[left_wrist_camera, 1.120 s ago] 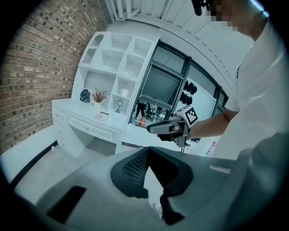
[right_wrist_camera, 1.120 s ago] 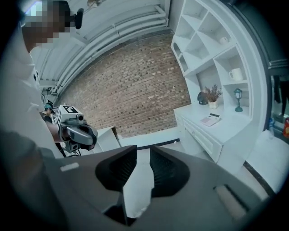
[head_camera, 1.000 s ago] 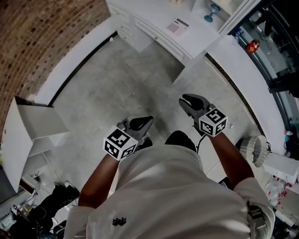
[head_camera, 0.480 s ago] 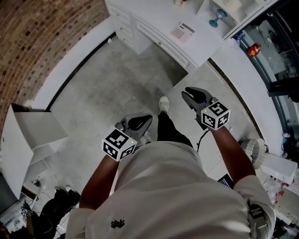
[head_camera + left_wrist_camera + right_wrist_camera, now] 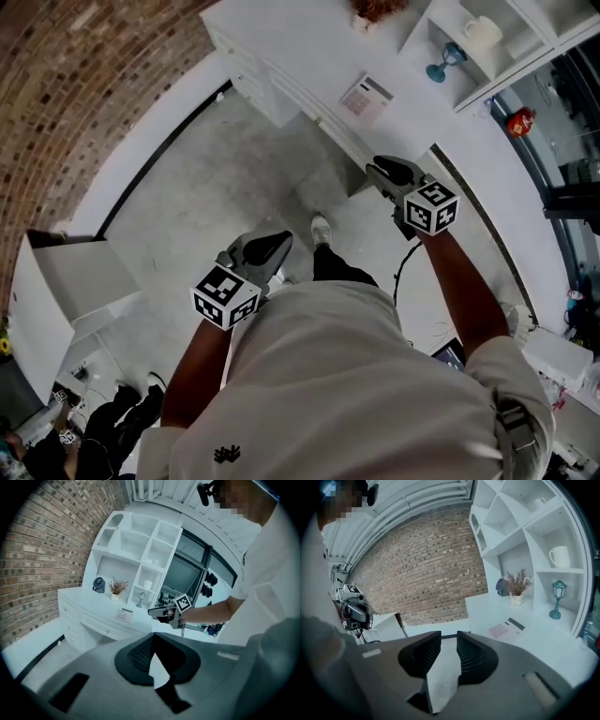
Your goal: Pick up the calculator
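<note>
The calculator (image 5: 365,97) is a flat white one with a pinkish keypad. It lies on the white desk (image 5: 309,52), and it also shows in the left gripper view (image 5: 124,615) and the right gripper view (image 5: 506,628). My right gripper (image 5: 382,172) hangs in the air just short of the desk's front edge, below the calculator in the head view. Its jaws (image 5: 448,637) are opening, with a clear gap and nothing between them. My left gripper (image 5: 279,243) trails further back over the floor. Its tips (image 5: 152,637) meet on nothing.
White shelves above the desk hold a mug (image 5: 559,555), a teal lamp ornament (image 5: 556,600), a potted dried plant (image 5: 517,585) and a small dark round object (image 5: 98,584). Drawers (image 5: 272,70) front the desk. A brick wall (image 5: 84,84) stands left, with a low white cabinet (image 5: 66,272). My shoe (image 5: 321,228) is on the concrete floor.
The person has walked toward the desk, carrying both grippers with them. The calculator and shelves now sit closer and larger, and the right gripper has reached the desk's front edge.
</note>
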### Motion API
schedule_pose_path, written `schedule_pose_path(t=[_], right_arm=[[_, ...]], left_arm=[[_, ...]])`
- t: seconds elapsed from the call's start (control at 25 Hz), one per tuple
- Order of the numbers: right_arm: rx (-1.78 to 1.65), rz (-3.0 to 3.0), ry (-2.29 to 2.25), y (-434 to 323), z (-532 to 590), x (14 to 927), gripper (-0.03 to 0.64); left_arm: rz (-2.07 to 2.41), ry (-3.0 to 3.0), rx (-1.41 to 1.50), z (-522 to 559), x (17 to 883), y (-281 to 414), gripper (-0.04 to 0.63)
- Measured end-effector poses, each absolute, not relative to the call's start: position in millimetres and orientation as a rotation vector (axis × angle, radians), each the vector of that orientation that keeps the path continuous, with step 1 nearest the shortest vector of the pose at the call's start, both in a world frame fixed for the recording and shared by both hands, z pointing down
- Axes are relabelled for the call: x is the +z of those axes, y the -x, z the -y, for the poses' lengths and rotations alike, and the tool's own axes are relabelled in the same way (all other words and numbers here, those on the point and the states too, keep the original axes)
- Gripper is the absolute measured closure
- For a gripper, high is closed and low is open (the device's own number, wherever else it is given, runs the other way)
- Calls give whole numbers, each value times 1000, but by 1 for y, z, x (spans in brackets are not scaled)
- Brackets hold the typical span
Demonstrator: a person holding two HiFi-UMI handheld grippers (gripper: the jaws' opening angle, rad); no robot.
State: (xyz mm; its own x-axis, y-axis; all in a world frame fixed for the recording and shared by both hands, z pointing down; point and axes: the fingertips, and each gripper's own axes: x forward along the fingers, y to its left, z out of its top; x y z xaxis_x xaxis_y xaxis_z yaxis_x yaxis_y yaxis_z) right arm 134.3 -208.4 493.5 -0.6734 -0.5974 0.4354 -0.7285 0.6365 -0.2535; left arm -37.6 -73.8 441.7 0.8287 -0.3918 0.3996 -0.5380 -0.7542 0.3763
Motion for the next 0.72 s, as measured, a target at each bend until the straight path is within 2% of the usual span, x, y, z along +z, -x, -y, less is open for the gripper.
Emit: schedule_pose_path(t=[0.4,0.72], right_arm=[[669,2469,-1175,-239,373,539,488],[748,2435,-1156,-274,458,590,452]], left_arm=[[712,-2467,442,174,445,-24,589],[724,-2427,494,221,453,-57,589]])
